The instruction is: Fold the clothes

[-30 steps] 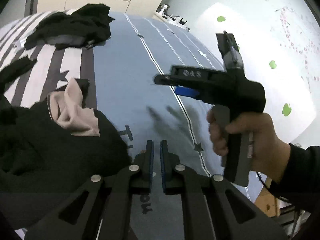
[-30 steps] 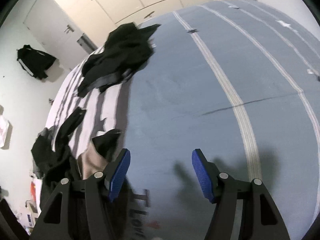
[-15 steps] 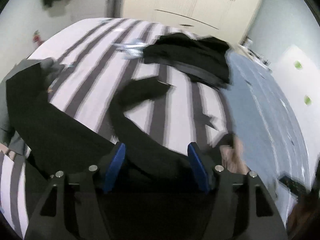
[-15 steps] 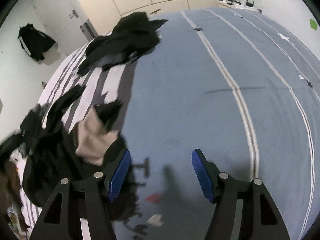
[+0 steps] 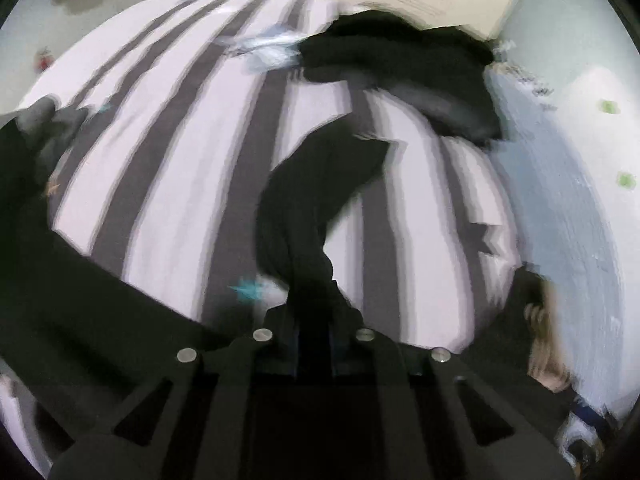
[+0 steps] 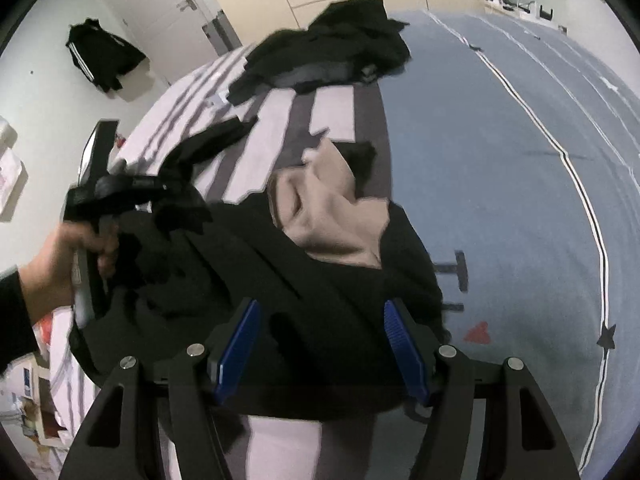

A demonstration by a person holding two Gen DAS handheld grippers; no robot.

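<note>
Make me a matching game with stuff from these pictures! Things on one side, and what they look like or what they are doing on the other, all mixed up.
Things:
1. left gripper
2. right gripper
3. lining of the black hoodie
4. heart on the bedsheet

Descriptions:
A. red
B. beige
C. jaws wide apart, above black cloth
D. jaws closing on a black sleeve

Pairs: 1-D, 2-C, 3-B, 4-A
</note>
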